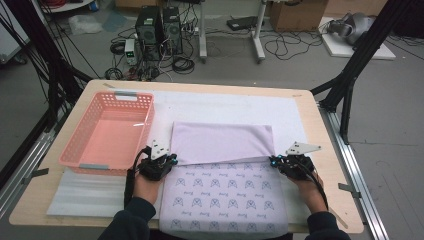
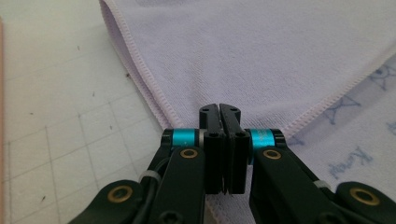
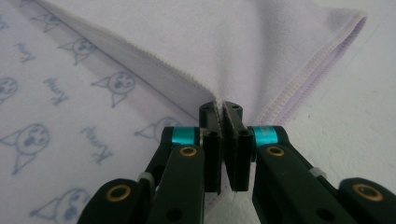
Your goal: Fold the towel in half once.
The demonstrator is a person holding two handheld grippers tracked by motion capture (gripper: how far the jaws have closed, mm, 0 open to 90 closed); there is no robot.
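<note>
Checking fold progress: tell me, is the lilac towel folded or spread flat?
Partly folded: the lilac towel's plain far part is doubled over, stacked hems visible in both gripper views; the cat-printed near part lies spread.

Grey floor (image 1: 300, 65) behind a light wooden worktop (image 1: 327, 165), littered with black cables (image 1: 287, 47). Two dark computer towers (image 1: 159, 27) stand at the back (beside white stand legs (image 1: 259, 35)). Cardboard box (image 1: 297, 14) far right; black frame struts (image 1: 365, 50) at both sides.
</note>
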